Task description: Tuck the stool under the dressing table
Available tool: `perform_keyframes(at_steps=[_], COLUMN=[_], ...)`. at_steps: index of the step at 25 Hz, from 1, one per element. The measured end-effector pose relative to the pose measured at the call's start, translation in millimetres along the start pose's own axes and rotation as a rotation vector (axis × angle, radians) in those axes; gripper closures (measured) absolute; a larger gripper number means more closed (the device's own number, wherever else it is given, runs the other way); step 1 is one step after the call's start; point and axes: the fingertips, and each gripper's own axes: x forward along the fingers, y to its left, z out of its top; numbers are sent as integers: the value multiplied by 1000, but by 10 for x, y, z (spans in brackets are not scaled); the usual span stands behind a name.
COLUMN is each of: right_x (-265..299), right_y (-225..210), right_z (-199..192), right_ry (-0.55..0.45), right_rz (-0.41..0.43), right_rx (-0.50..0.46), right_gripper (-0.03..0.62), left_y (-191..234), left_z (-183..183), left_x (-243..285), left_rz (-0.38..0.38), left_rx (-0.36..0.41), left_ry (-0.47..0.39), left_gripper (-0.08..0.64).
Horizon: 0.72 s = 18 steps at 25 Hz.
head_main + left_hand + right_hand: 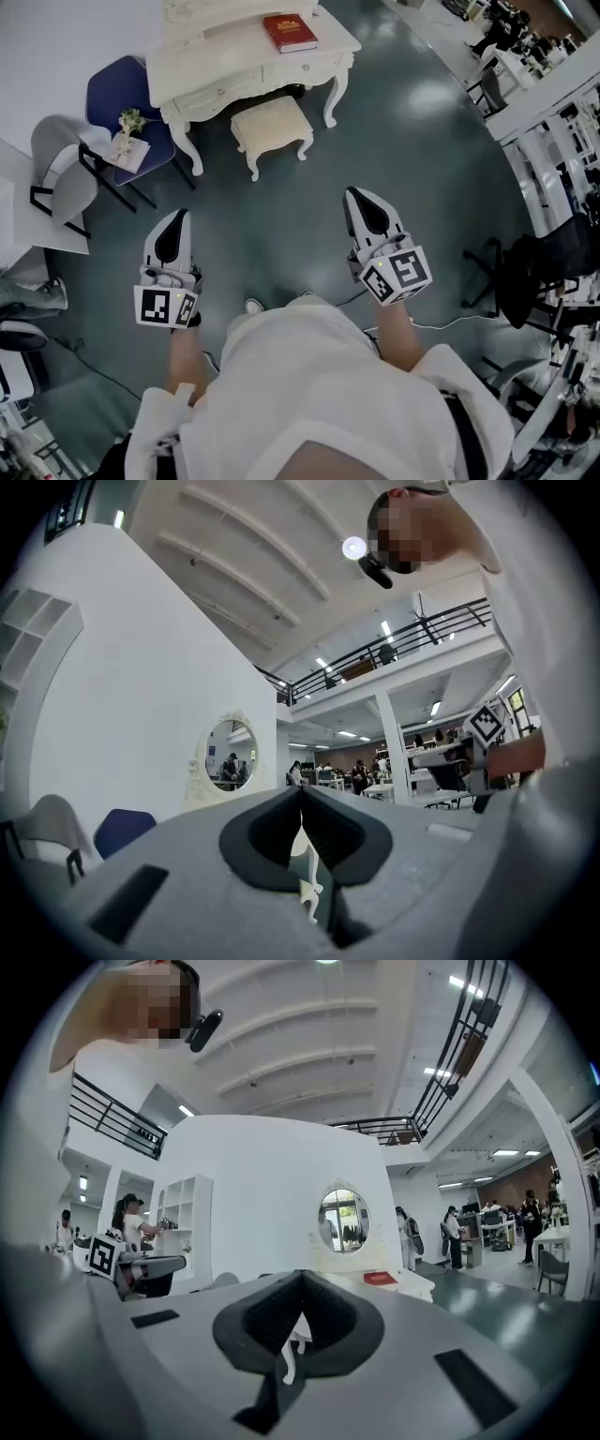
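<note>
Floor: dark grey-green and glossy, and everything below stands on it.

Dressing table: cream with curved legs, at the floor's far side in the head view. Its back is cut off by the top of the frame, so its oval mirror shows only in the gripper views.

Blue chair: just left of the table, with a grey chair beside it.

Stool: cream and padded, on the floor at the table's front edge, between its front legs. I cannot tell whether its rear edge lies under the tabletop. It is well apart from both my tongs.

Left tongs and right tongs: both pressed together with nothing pinched, over bare floor, pointing toward the table. Through each closed pair's slit a pale curved leg shows; I cannot tell whether it is the stool's or the table's.

Red book: near the tabletop's right edge.

Small sprig with a card: on the blue chair's seat, too small to make out further.
</note>
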Motion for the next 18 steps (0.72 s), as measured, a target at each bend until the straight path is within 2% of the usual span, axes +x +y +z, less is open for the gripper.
perform_keyframes(at_steps=[4,7,9,10,12,15,18], right_x=[-101,-143,-166,-174,-168,-194,-280], right_y=[-31,-147,-220,-233,-237,-292,-340], right_z=[39,63,73,69,46,23,-2], right_ry=[-38,-36,-22,-8,30,55,53], right_rz=[-2,-34,-45,-36,3,24,-4], right_rx=[-13,-37,-69,-90,-131,-154,-150], right_gripper=[588,509,485,453,351,236,197], left_y=[-7,2,24,40,74,68,43], left_z=[22,43,63,75,98,97,109], left_x=[18,40,49,44,31,42,45], left_rz=[-5,1,15,26,57,94,115], left_rx=[8,18,22,24,35,55,69], left_ry=[-17,-24,-29,-32,-37,-27,-21], left_gripper=[541,526,434,405,376,277,209])
